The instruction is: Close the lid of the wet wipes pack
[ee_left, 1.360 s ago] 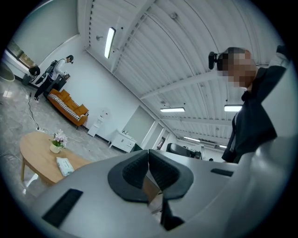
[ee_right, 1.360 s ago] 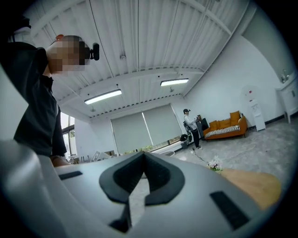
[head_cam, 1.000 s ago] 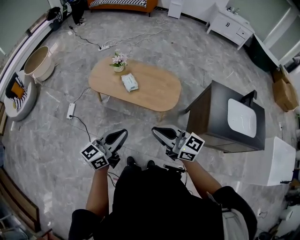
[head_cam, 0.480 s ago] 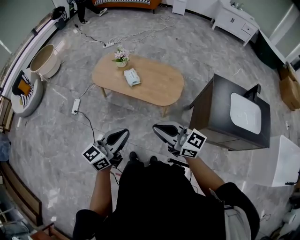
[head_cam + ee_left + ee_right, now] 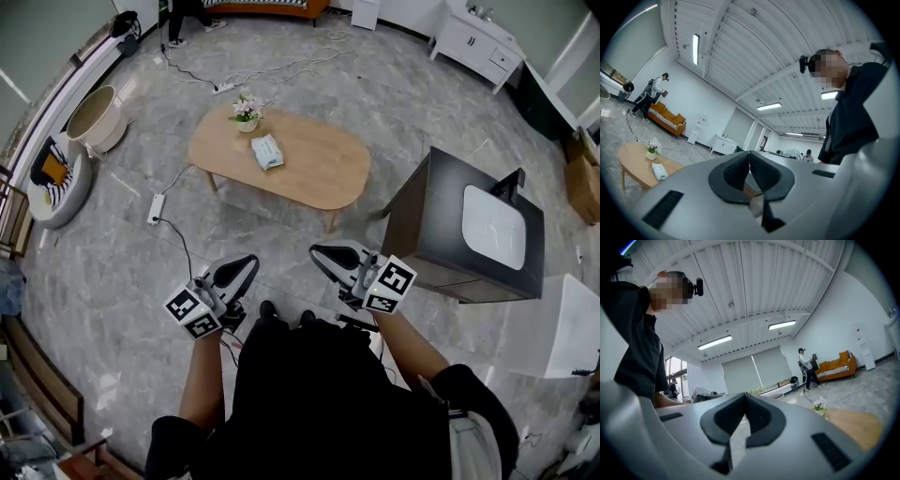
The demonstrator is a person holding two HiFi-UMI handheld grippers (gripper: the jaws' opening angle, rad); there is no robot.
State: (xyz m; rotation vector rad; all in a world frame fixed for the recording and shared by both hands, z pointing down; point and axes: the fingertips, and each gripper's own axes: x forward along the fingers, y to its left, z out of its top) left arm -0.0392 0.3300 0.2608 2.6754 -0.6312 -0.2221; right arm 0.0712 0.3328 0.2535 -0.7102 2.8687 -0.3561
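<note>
The wet wipes pack (image 5: pixel 267 152) lies on the oval wooden coffee table (image 5: pixel 319 178), far ahead of me across the floor; it also shows small in the left gripper view as the pack (image 5: pixel 659 171). My left gripper (image 5: pixel 246 263) is held close to my body, tips touching, nothing between them. My right gripper (image 5: pixel 319 253) is level with it on the other side, also shut and holding nothing. In each gripper view the dark pads (image 5: pixel 740 171) (image 5: pixel 743 416) meet at the tip. I cannot tell from here how the pack's lid stands.
A small flower pot (image 5: pixel 246 111) stands on the table's far left end. A dark cabinet with a white basin (image 5: pixel 469 234) is to the right. A power strip and cable (image 5: pixel 156 208) lie on the floor at left. A person (image 5: pixel 806 369) stands near an orange sofa (image 5: pixel 836 367).
The view has shifted slightly, so the table and cabinet sit a little lower and nearer. Both grippers stay shut in about the same place before my body.
</note>
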